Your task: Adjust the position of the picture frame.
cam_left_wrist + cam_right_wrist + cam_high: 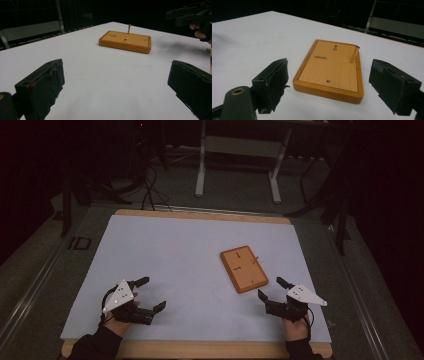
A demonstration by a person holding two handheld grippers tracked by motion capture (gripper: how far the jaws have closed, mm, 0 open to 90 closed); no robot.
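Note:
A small wooden board lies flat on the white table top, right of centre. A short wooden peg stands in it near one edge, leaning a little. The board has a slot and two small holes, with the peg at its far right. My right gripper rests just in front of the board, open and holding nothing. My left gripper sits at the front left, open and holding nothing. From the left gripper, the board and peg lie well ahead.
The table's wooden rim runs along the far edge. Beyond it, on the dark floor, stand a white desk frame and cables. The right hand's gripper shows at the top right of the left gripper view.

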